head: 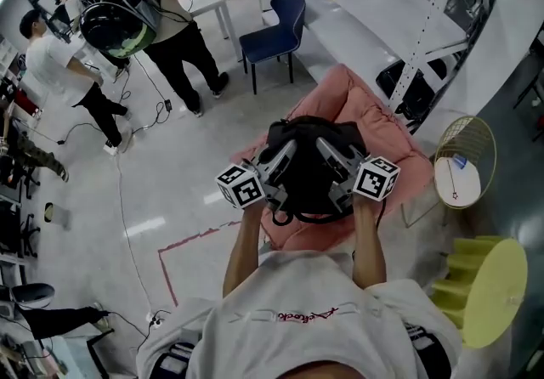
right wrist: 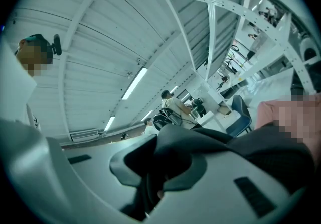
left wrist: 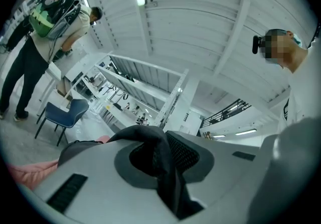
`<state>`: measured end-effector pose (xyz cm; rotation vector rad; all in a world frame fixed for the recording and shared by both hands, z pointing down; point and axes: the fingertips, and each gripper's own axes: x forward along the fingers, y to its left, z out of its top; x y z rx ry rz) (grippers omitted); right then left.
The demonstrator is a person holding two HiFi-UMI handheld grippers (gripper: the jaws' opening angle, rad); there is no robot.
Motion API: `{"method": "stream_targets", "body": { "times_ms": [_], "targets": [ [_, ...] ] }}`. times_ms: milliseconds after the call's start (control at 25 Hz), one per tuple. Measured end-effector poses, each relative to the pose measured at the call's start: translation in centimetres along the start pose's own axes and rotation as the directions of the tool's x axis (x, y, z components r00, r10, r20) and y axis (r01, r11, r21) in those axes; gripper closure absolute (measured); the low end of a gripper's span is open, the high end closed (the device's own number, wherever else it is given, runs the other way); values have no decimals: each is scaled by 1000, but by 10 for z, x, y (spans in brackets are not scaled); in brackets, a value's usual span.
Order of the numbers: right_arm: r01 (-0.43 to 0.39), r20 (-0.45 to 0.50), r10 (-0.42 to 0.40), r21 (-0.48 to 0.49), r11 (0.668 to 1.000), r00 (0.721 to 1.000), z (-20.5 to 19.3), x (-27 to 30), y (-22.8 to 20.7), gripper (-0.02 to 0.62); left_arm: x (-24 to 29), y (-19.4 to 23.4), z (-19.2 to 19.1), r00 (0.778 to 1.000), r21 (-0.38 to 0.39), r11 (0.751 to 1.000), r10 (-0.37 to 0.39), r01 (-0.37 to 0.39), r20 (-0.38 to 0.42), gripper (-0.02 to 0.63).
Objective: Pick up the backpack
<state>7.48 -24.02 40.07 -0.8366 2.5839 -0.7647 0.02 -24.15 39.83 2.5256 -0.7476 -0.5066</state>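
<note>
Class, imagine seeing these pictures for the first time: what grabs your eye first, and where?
A black backpack at centre, its fabric pinched by the left gripper and right gripper, over a pink cushion. Then the bright yellow stool at lower right and the blue chair behind.

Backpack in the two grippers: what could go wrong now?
1. The left gripper and the right gripper each pinch only a thin fold of fabric on the black backpack. It might slip out and drop onto the pink cushion.
2. A strap loop dangles under the backpack, near the cushion. It could catch or drag.
3. If one side lets go first, the backpack may swing from the other.
</note>
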Motion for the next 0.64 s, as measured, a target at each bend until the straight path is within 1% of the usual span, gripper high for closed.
{"method": "stream_targets", "body": {
  "times_ms": [160, 240, 440, 640],
  "targets": [
    [-4, 9, 4, -27, 1000, 1000, 8, -3, 6, 543, 4, -8, 6, 1000, 19, 1000, -16, 16, 4, 548],
    [-8, 12, 9, -31, 999, 1000, 6, -2, 11, 543, -1, -11, 8, 1000, 25, 1000, -18, 18, 6, 548],
    [-15, 9, 15, -36, 999, 1000, 0, 5, 22, 545, -16, -12, 15, 1000, 37, 999, -14, 14, 8, 548],
    [-44, -11, 44, -52, 998, 999, 0, 19, 27, 545, -23, -8, 26, 999, 50, 999, 1, -3, 37, 548]
  ]
}}
